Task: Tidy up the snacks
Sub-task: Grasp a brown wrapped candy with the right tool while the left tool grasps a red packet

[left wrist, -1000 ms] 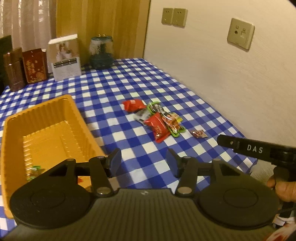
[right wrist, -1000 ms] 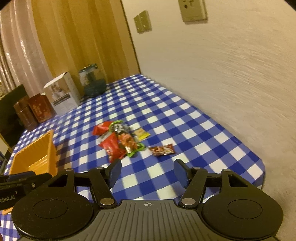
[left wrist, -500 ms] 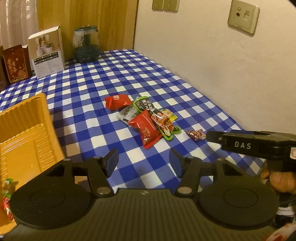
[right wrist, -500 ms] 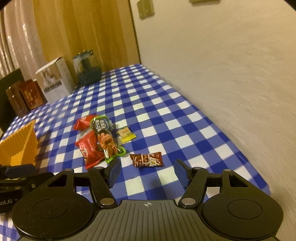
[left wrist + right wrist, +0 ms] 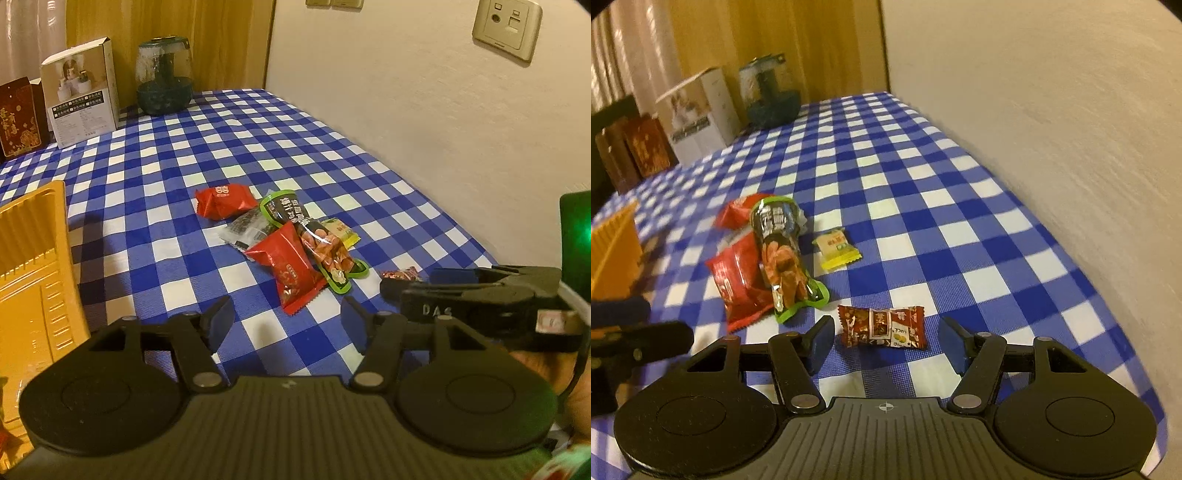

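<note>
While the right gripper (image 5: 884, 341) hangs near the brown candy (image 5: 882, 326), its jaws, just narrowing, stand apart, candy untouched. Left gripper (image 5: 286, 319), jaws just widening, is empty near the red packet (image 5: 290, 266).

The left claw (image 5: 286, 325) fills the lower frame: a ribbed dark-grey housing with a small white mark at its centre, two round black discs at either side, black linkage arms pinned with silver rivets, and dark blue pads on the fingertips (image 5: 218, 320). The right claw (image 5: 886, 341) is built alike, with a crosshair mark on its ribbed housing. Seen at right of the left view, its black side bears the letters "DAS".
</note>
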`<state>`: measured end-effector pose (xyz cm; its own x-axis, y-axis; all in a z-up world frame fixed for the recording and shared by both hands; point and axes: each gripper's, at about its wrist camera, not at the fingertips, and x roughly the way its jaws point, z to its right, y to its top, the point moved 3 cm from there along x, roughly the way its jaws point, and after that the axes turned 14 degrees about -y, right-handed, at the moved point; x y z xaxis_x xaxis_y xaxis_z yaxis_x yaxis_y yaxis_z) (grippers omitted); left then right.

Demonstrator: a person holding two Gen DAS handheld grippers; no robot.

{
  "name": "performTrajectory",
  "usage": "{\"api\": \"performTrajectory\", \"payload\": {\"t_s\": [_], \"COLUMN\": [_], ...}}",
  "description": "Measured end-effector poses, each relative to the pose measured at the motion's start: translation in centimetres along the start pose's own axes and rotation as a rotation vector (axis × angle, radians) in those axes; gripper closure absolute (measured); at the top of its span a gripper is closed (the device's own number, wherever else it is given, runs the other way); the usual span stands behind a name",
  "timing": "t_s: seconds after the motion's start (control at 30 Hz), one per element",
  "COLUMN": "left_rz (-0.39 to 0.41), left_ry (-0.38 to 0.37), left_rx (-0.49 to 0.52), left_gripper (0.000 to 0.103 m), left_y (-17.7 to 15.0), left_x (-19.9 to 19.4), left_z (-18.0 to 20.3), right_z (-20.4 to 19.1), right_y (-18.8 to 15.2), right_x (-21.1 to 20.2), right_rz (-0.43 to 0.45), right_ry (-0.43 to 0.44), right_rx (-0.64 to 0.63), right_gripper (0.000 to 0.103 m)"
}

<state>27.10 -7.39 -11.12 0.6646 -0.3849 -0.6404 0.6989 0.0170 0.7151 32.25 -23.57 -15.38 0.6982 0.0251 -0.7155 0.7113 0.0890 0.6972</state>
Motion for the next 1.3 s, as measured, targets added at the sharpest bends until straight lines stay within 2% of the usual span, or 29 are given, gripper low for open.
{"api": "performTrajectory", "payload": {"t_s": [0.03,0.17,0.2,0.3,0.6,0.77,0.87,1.03,1.3], "left_rz": [0.000,-0.002,-0.004,-0.007,0.008,0.032,0.052,0.078,0.074], "left_ry": [0.000,-0.002,-0.003,-0.002,0.028,0.072,0.084,0.089,0.104], "left_rx": [0.000,-0.004,-0.004,-0.001,-0.032,-0.055,-0.091,-0.123,-0.153], "left_gripper": [0.042,0.042,0.041,0.040,0.041,0.047,0.055,0.056,0.066], "left_y": [0.1,0.3,0.4,0.5,0.4,0.5,0.8,1.4,1.7], "left_x": [0.1,0.5,0.6,0.8,1.8,2.9,3.6,4.5,6.3], "left_z": [0.0,-0.2,-0.3,-0.4,-0.6,-0.2,-0.3,-0.2,-1.0], "right_z": [-0.1,-0.5,-0.5,-0.3,0.5,1.1,1.4,1.6,1.3], "right_y": [0.0,0.0,0.0,0.1,0.6,0.7,0.8,0.9,0.9], "right_x": [0.0,0.2,0.2,0.2,-1.0,-1.3,-1.3,-1.2,-1.3], "right_rz": [0.004,0.012,0.011,0.003,0.042,0.043,0.046,0.045,0.047], "right_ry": [-0.006,-0.021,-0.021,-0.014,-0.022,-0.016,-0.018,-0.016,-0.008], "right_rx": [-0.010,-0.034,-0.032,-0.016,0.065,0.111,0.123,0.140,0.144], "right_gripper": [0.049,0.057,0.062,0.065,0.066,0.066,0.066,0.066,0.066]}}
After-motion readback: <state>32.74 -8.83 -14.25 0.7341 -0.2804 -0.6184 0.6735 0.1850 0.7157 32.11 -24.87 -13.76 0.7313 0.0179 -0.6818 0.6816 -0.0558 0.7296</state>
